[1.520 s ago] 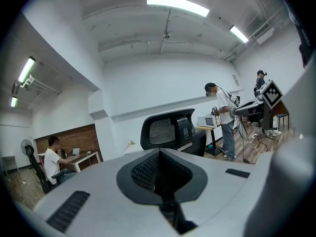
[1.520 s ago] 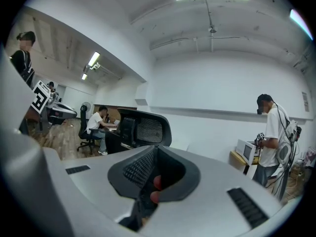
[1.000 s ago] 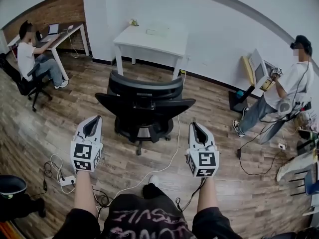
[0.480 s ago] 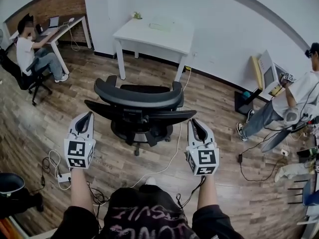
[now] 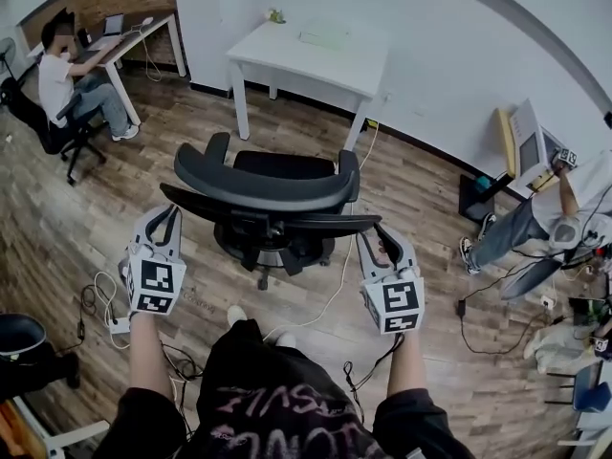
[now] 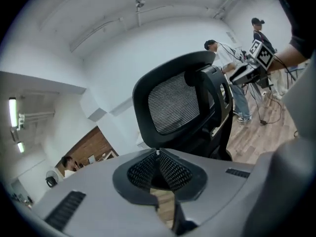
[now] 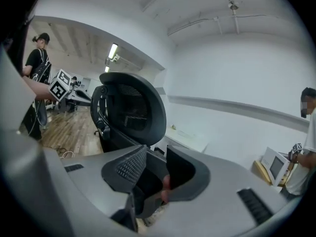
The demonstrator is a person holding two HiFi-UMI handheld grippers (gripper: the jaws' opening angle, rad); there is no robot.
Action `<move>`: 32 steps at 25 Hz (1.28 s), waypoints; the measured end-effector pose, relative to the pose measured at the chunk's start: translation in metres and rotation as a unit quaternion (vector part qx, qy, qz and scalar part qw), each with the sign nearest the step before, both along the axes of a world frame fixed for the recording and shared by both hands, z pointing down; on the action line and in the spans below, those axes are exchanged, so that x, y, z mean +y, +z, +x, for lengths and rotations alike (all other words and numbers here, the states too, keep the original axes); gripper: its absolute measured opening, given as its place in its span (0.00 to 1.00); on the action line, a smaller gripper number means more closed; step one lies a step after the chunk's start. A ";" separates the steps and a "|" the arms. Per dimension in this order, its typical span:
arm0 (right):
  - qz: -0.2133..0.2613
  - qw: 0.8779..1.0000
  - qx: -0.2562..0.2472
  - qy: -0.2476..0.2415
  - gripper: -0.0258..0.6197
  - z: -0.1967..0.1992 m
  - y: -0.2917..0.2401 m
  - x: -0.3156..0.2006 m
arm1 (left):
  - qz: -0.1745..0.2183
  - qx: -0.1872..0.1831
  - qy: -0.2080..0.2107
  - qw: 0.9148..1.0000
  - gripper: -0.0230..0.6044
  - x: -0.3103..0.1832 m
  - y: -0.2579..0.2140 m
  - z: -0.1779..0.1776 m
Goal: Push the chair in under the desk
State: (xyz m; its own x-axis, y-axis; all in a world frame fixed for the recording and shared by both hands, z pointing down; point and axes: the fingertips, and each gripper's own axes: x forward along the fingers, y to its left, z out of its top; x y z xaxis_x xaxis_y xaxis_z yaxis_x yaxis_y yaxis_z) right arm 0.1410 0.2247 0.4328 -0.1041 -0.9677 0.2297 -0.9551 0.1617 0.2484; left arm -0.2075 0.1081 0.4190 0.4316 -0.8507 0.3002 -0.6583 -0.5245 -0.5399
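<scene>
The black mesh office chair [image 5: 273, 194] stands on the wood floor with its back towards me. Beyond it stands the white desk [image 5: 316, 60], against the wall. My left gripper [image 5: 170, 214] is shut and empty, its tip close to the left edge of the chair back [image 6: 175, 100]. My right gripper [image 5: 380, 229] is at the right edge of the chair back [image 7: 131, 110]. Its jaws have just been opening and now stand apart with nothing between them. Whether either gripper touches the chair I cannot tell.
A white cable [image 5: 330, 290] runs across the floor under the chair. A power strip [image 5: 115, 325] and a black bin [image 5: 19, 338] lie at the left. One person sits at a far-left desk [image 5: 67, 84], and another [image 5: 564, 223] is at the right near a monitor [image 5: 521, 142].
I have stepped forward, and both grippers have come up to the edges of the chair back. The right jaws have parted, while the left jaws stay shut.
</scene>
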 end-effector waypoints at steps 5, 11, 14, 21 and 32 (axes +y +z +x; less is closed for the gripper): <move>-0.031 0.996 0.069 -0.039 0.33 -0.010 0.009 -0.003 | -0.006 -0.051 0.016 0.999 0.08 -0.004 0.009 0.004; -0.053 0.984 0.163 -0.054 0.40 -0.018 0.020 -0.014 | -0.006 -0.130 0.045 0.991 0.26 -0.013 0.024 0.009; -0.065 0.977 0.194 -0.061 0.42 -0.020 0.024 -0.020 | -0.005 -0.170 0.058 0.984 0.32 -0.017 0.031 0.010; -0.086 0.967 0.229 -0.076 0.43 -0.021 0.036 -0.032 | -0.019 -0.209 0.082 0.974 0.40 -0.027 0.047 0.015; -0.102 0.960 0.245 -0.094 0.43 -0.029 0.044 -0.044 | -0.023 -0.258 0.107 0.960 0.42 -0.044 0.064 0.027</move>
